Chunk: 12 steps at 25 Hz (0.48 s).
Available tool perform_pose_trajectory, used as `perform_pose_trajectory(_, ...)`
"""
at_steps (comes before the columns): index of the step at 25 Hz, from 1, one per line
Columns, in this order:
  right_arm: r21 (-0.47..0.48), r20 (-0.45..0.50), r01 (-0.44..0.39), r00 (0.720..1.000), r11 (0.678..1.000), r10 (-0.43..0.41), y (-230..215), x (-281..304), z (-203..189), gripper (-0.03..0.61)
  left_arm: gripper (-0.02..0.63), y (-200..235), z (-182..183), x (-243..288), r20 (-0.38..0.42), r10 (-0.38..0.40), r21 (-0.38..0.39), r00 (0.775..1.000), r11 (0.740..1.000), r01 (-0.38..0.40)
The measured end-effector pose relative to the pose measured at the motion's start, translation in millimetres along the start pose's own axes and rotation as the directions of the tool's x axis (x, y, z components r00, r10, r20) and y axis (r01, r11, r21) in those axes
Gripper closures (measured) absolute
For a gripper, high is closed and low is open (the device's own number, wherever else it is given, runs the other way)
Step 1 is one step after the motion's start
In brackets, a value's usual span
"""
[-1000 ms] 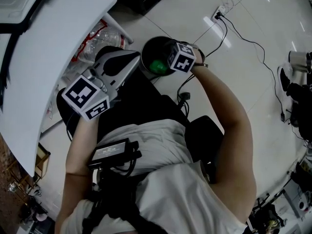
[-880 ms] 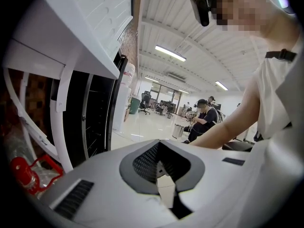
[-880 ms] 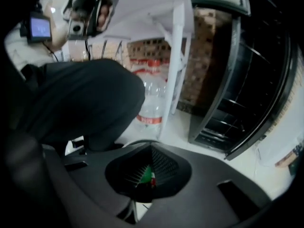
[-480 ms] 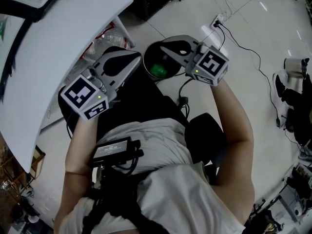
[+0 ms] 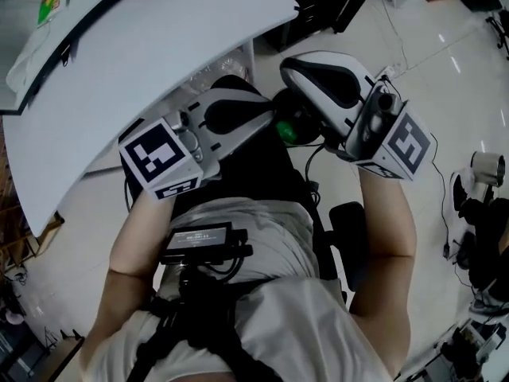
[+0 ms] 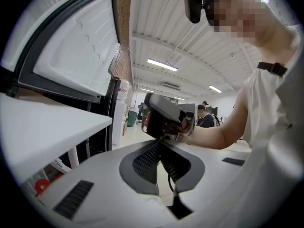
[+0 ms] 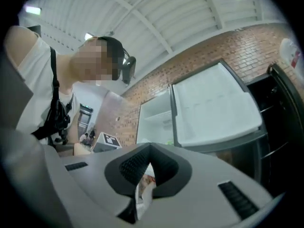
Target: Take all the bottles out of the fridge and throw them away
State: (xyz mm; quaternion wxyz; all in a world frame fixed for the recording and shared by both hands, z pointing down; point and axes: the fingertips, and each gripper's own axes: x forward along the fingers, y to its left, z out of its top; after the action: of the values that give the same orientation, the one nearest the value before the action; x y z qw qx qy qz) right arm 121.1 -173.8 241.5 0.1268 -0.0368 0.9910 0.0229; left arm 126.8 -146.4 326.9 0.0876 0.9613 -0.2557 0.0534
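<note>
A green bottle (image 5: 286, 128) lies in the black bin (image 5: 306, 138) on the floor, mostly hidden under my grippers. My left gripper (image 5: 269, 118) is raised at the left beside the white table (image 5: 159, 46), its jaws shut and empty. My right gripper (image 5: 291, 67) is held high above the bin, its jaws shut with nothing between them. In the left gripper view the right gripper (image 6: 164, 118) hangs just ahead. The right gripper view faces the open fridge (image 7: 154, 115) and its white door (image 7: 216, 106); a bit of green (image 7: 168, 141) shows low inside.
A bag of clear plastic (image 5: 219, 64) sits under the table. Cables (image 5: 398, 50) run over the tiled floor (image 5: 445, 78) to a wall socket. Dark shelving (image 7: 280, 127) stands right of the fridge door. A black chair (image 5: 350, 237) is behind the person.
The right gripper has risen out of the bin and swung from pointing down to pointing level or upward. The left gripper has also lifted. The head view has shifted toward the table.
</note>
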Motion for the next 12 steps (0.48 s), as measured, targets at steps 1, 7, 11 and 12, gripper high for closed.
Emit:
perform_pose_trajectory(1,0.002,0.021,-0.013,1.000,1.000,0.013,4.6,11.2,5.9,0.577,0.600,-0.6,3.4,-7.1,0.004,0.005,0.010,1.000,1.000,-0.005)
perform_pose_trajectory(7,0.007,0.014,-0.012,1.000,1.000,0.012,11.1,84.4,16.1,0.577,0.600,20.3,10.5,-70.3,0.030,0.143,-0.009,0.989,0.990,-0.142)
perform_pose_trajectory(11,0.006,0.004,-0.053,0.999,0.999,0.053,26.4,120.1,23.3,0.577,0.600,21.3,22.0,-111.6,0.053,0.208,-0.020,0.977,0.978,-0.208)
perform_pose_trajectory(12,0.005,0.000,-0.066,0.998,0.998,0.066,31.2,128.6,23.3,0.577,0.600,20.9,26.0,-121.8,0.062,0.225,-0.020,0.972,0.974,-0.224)
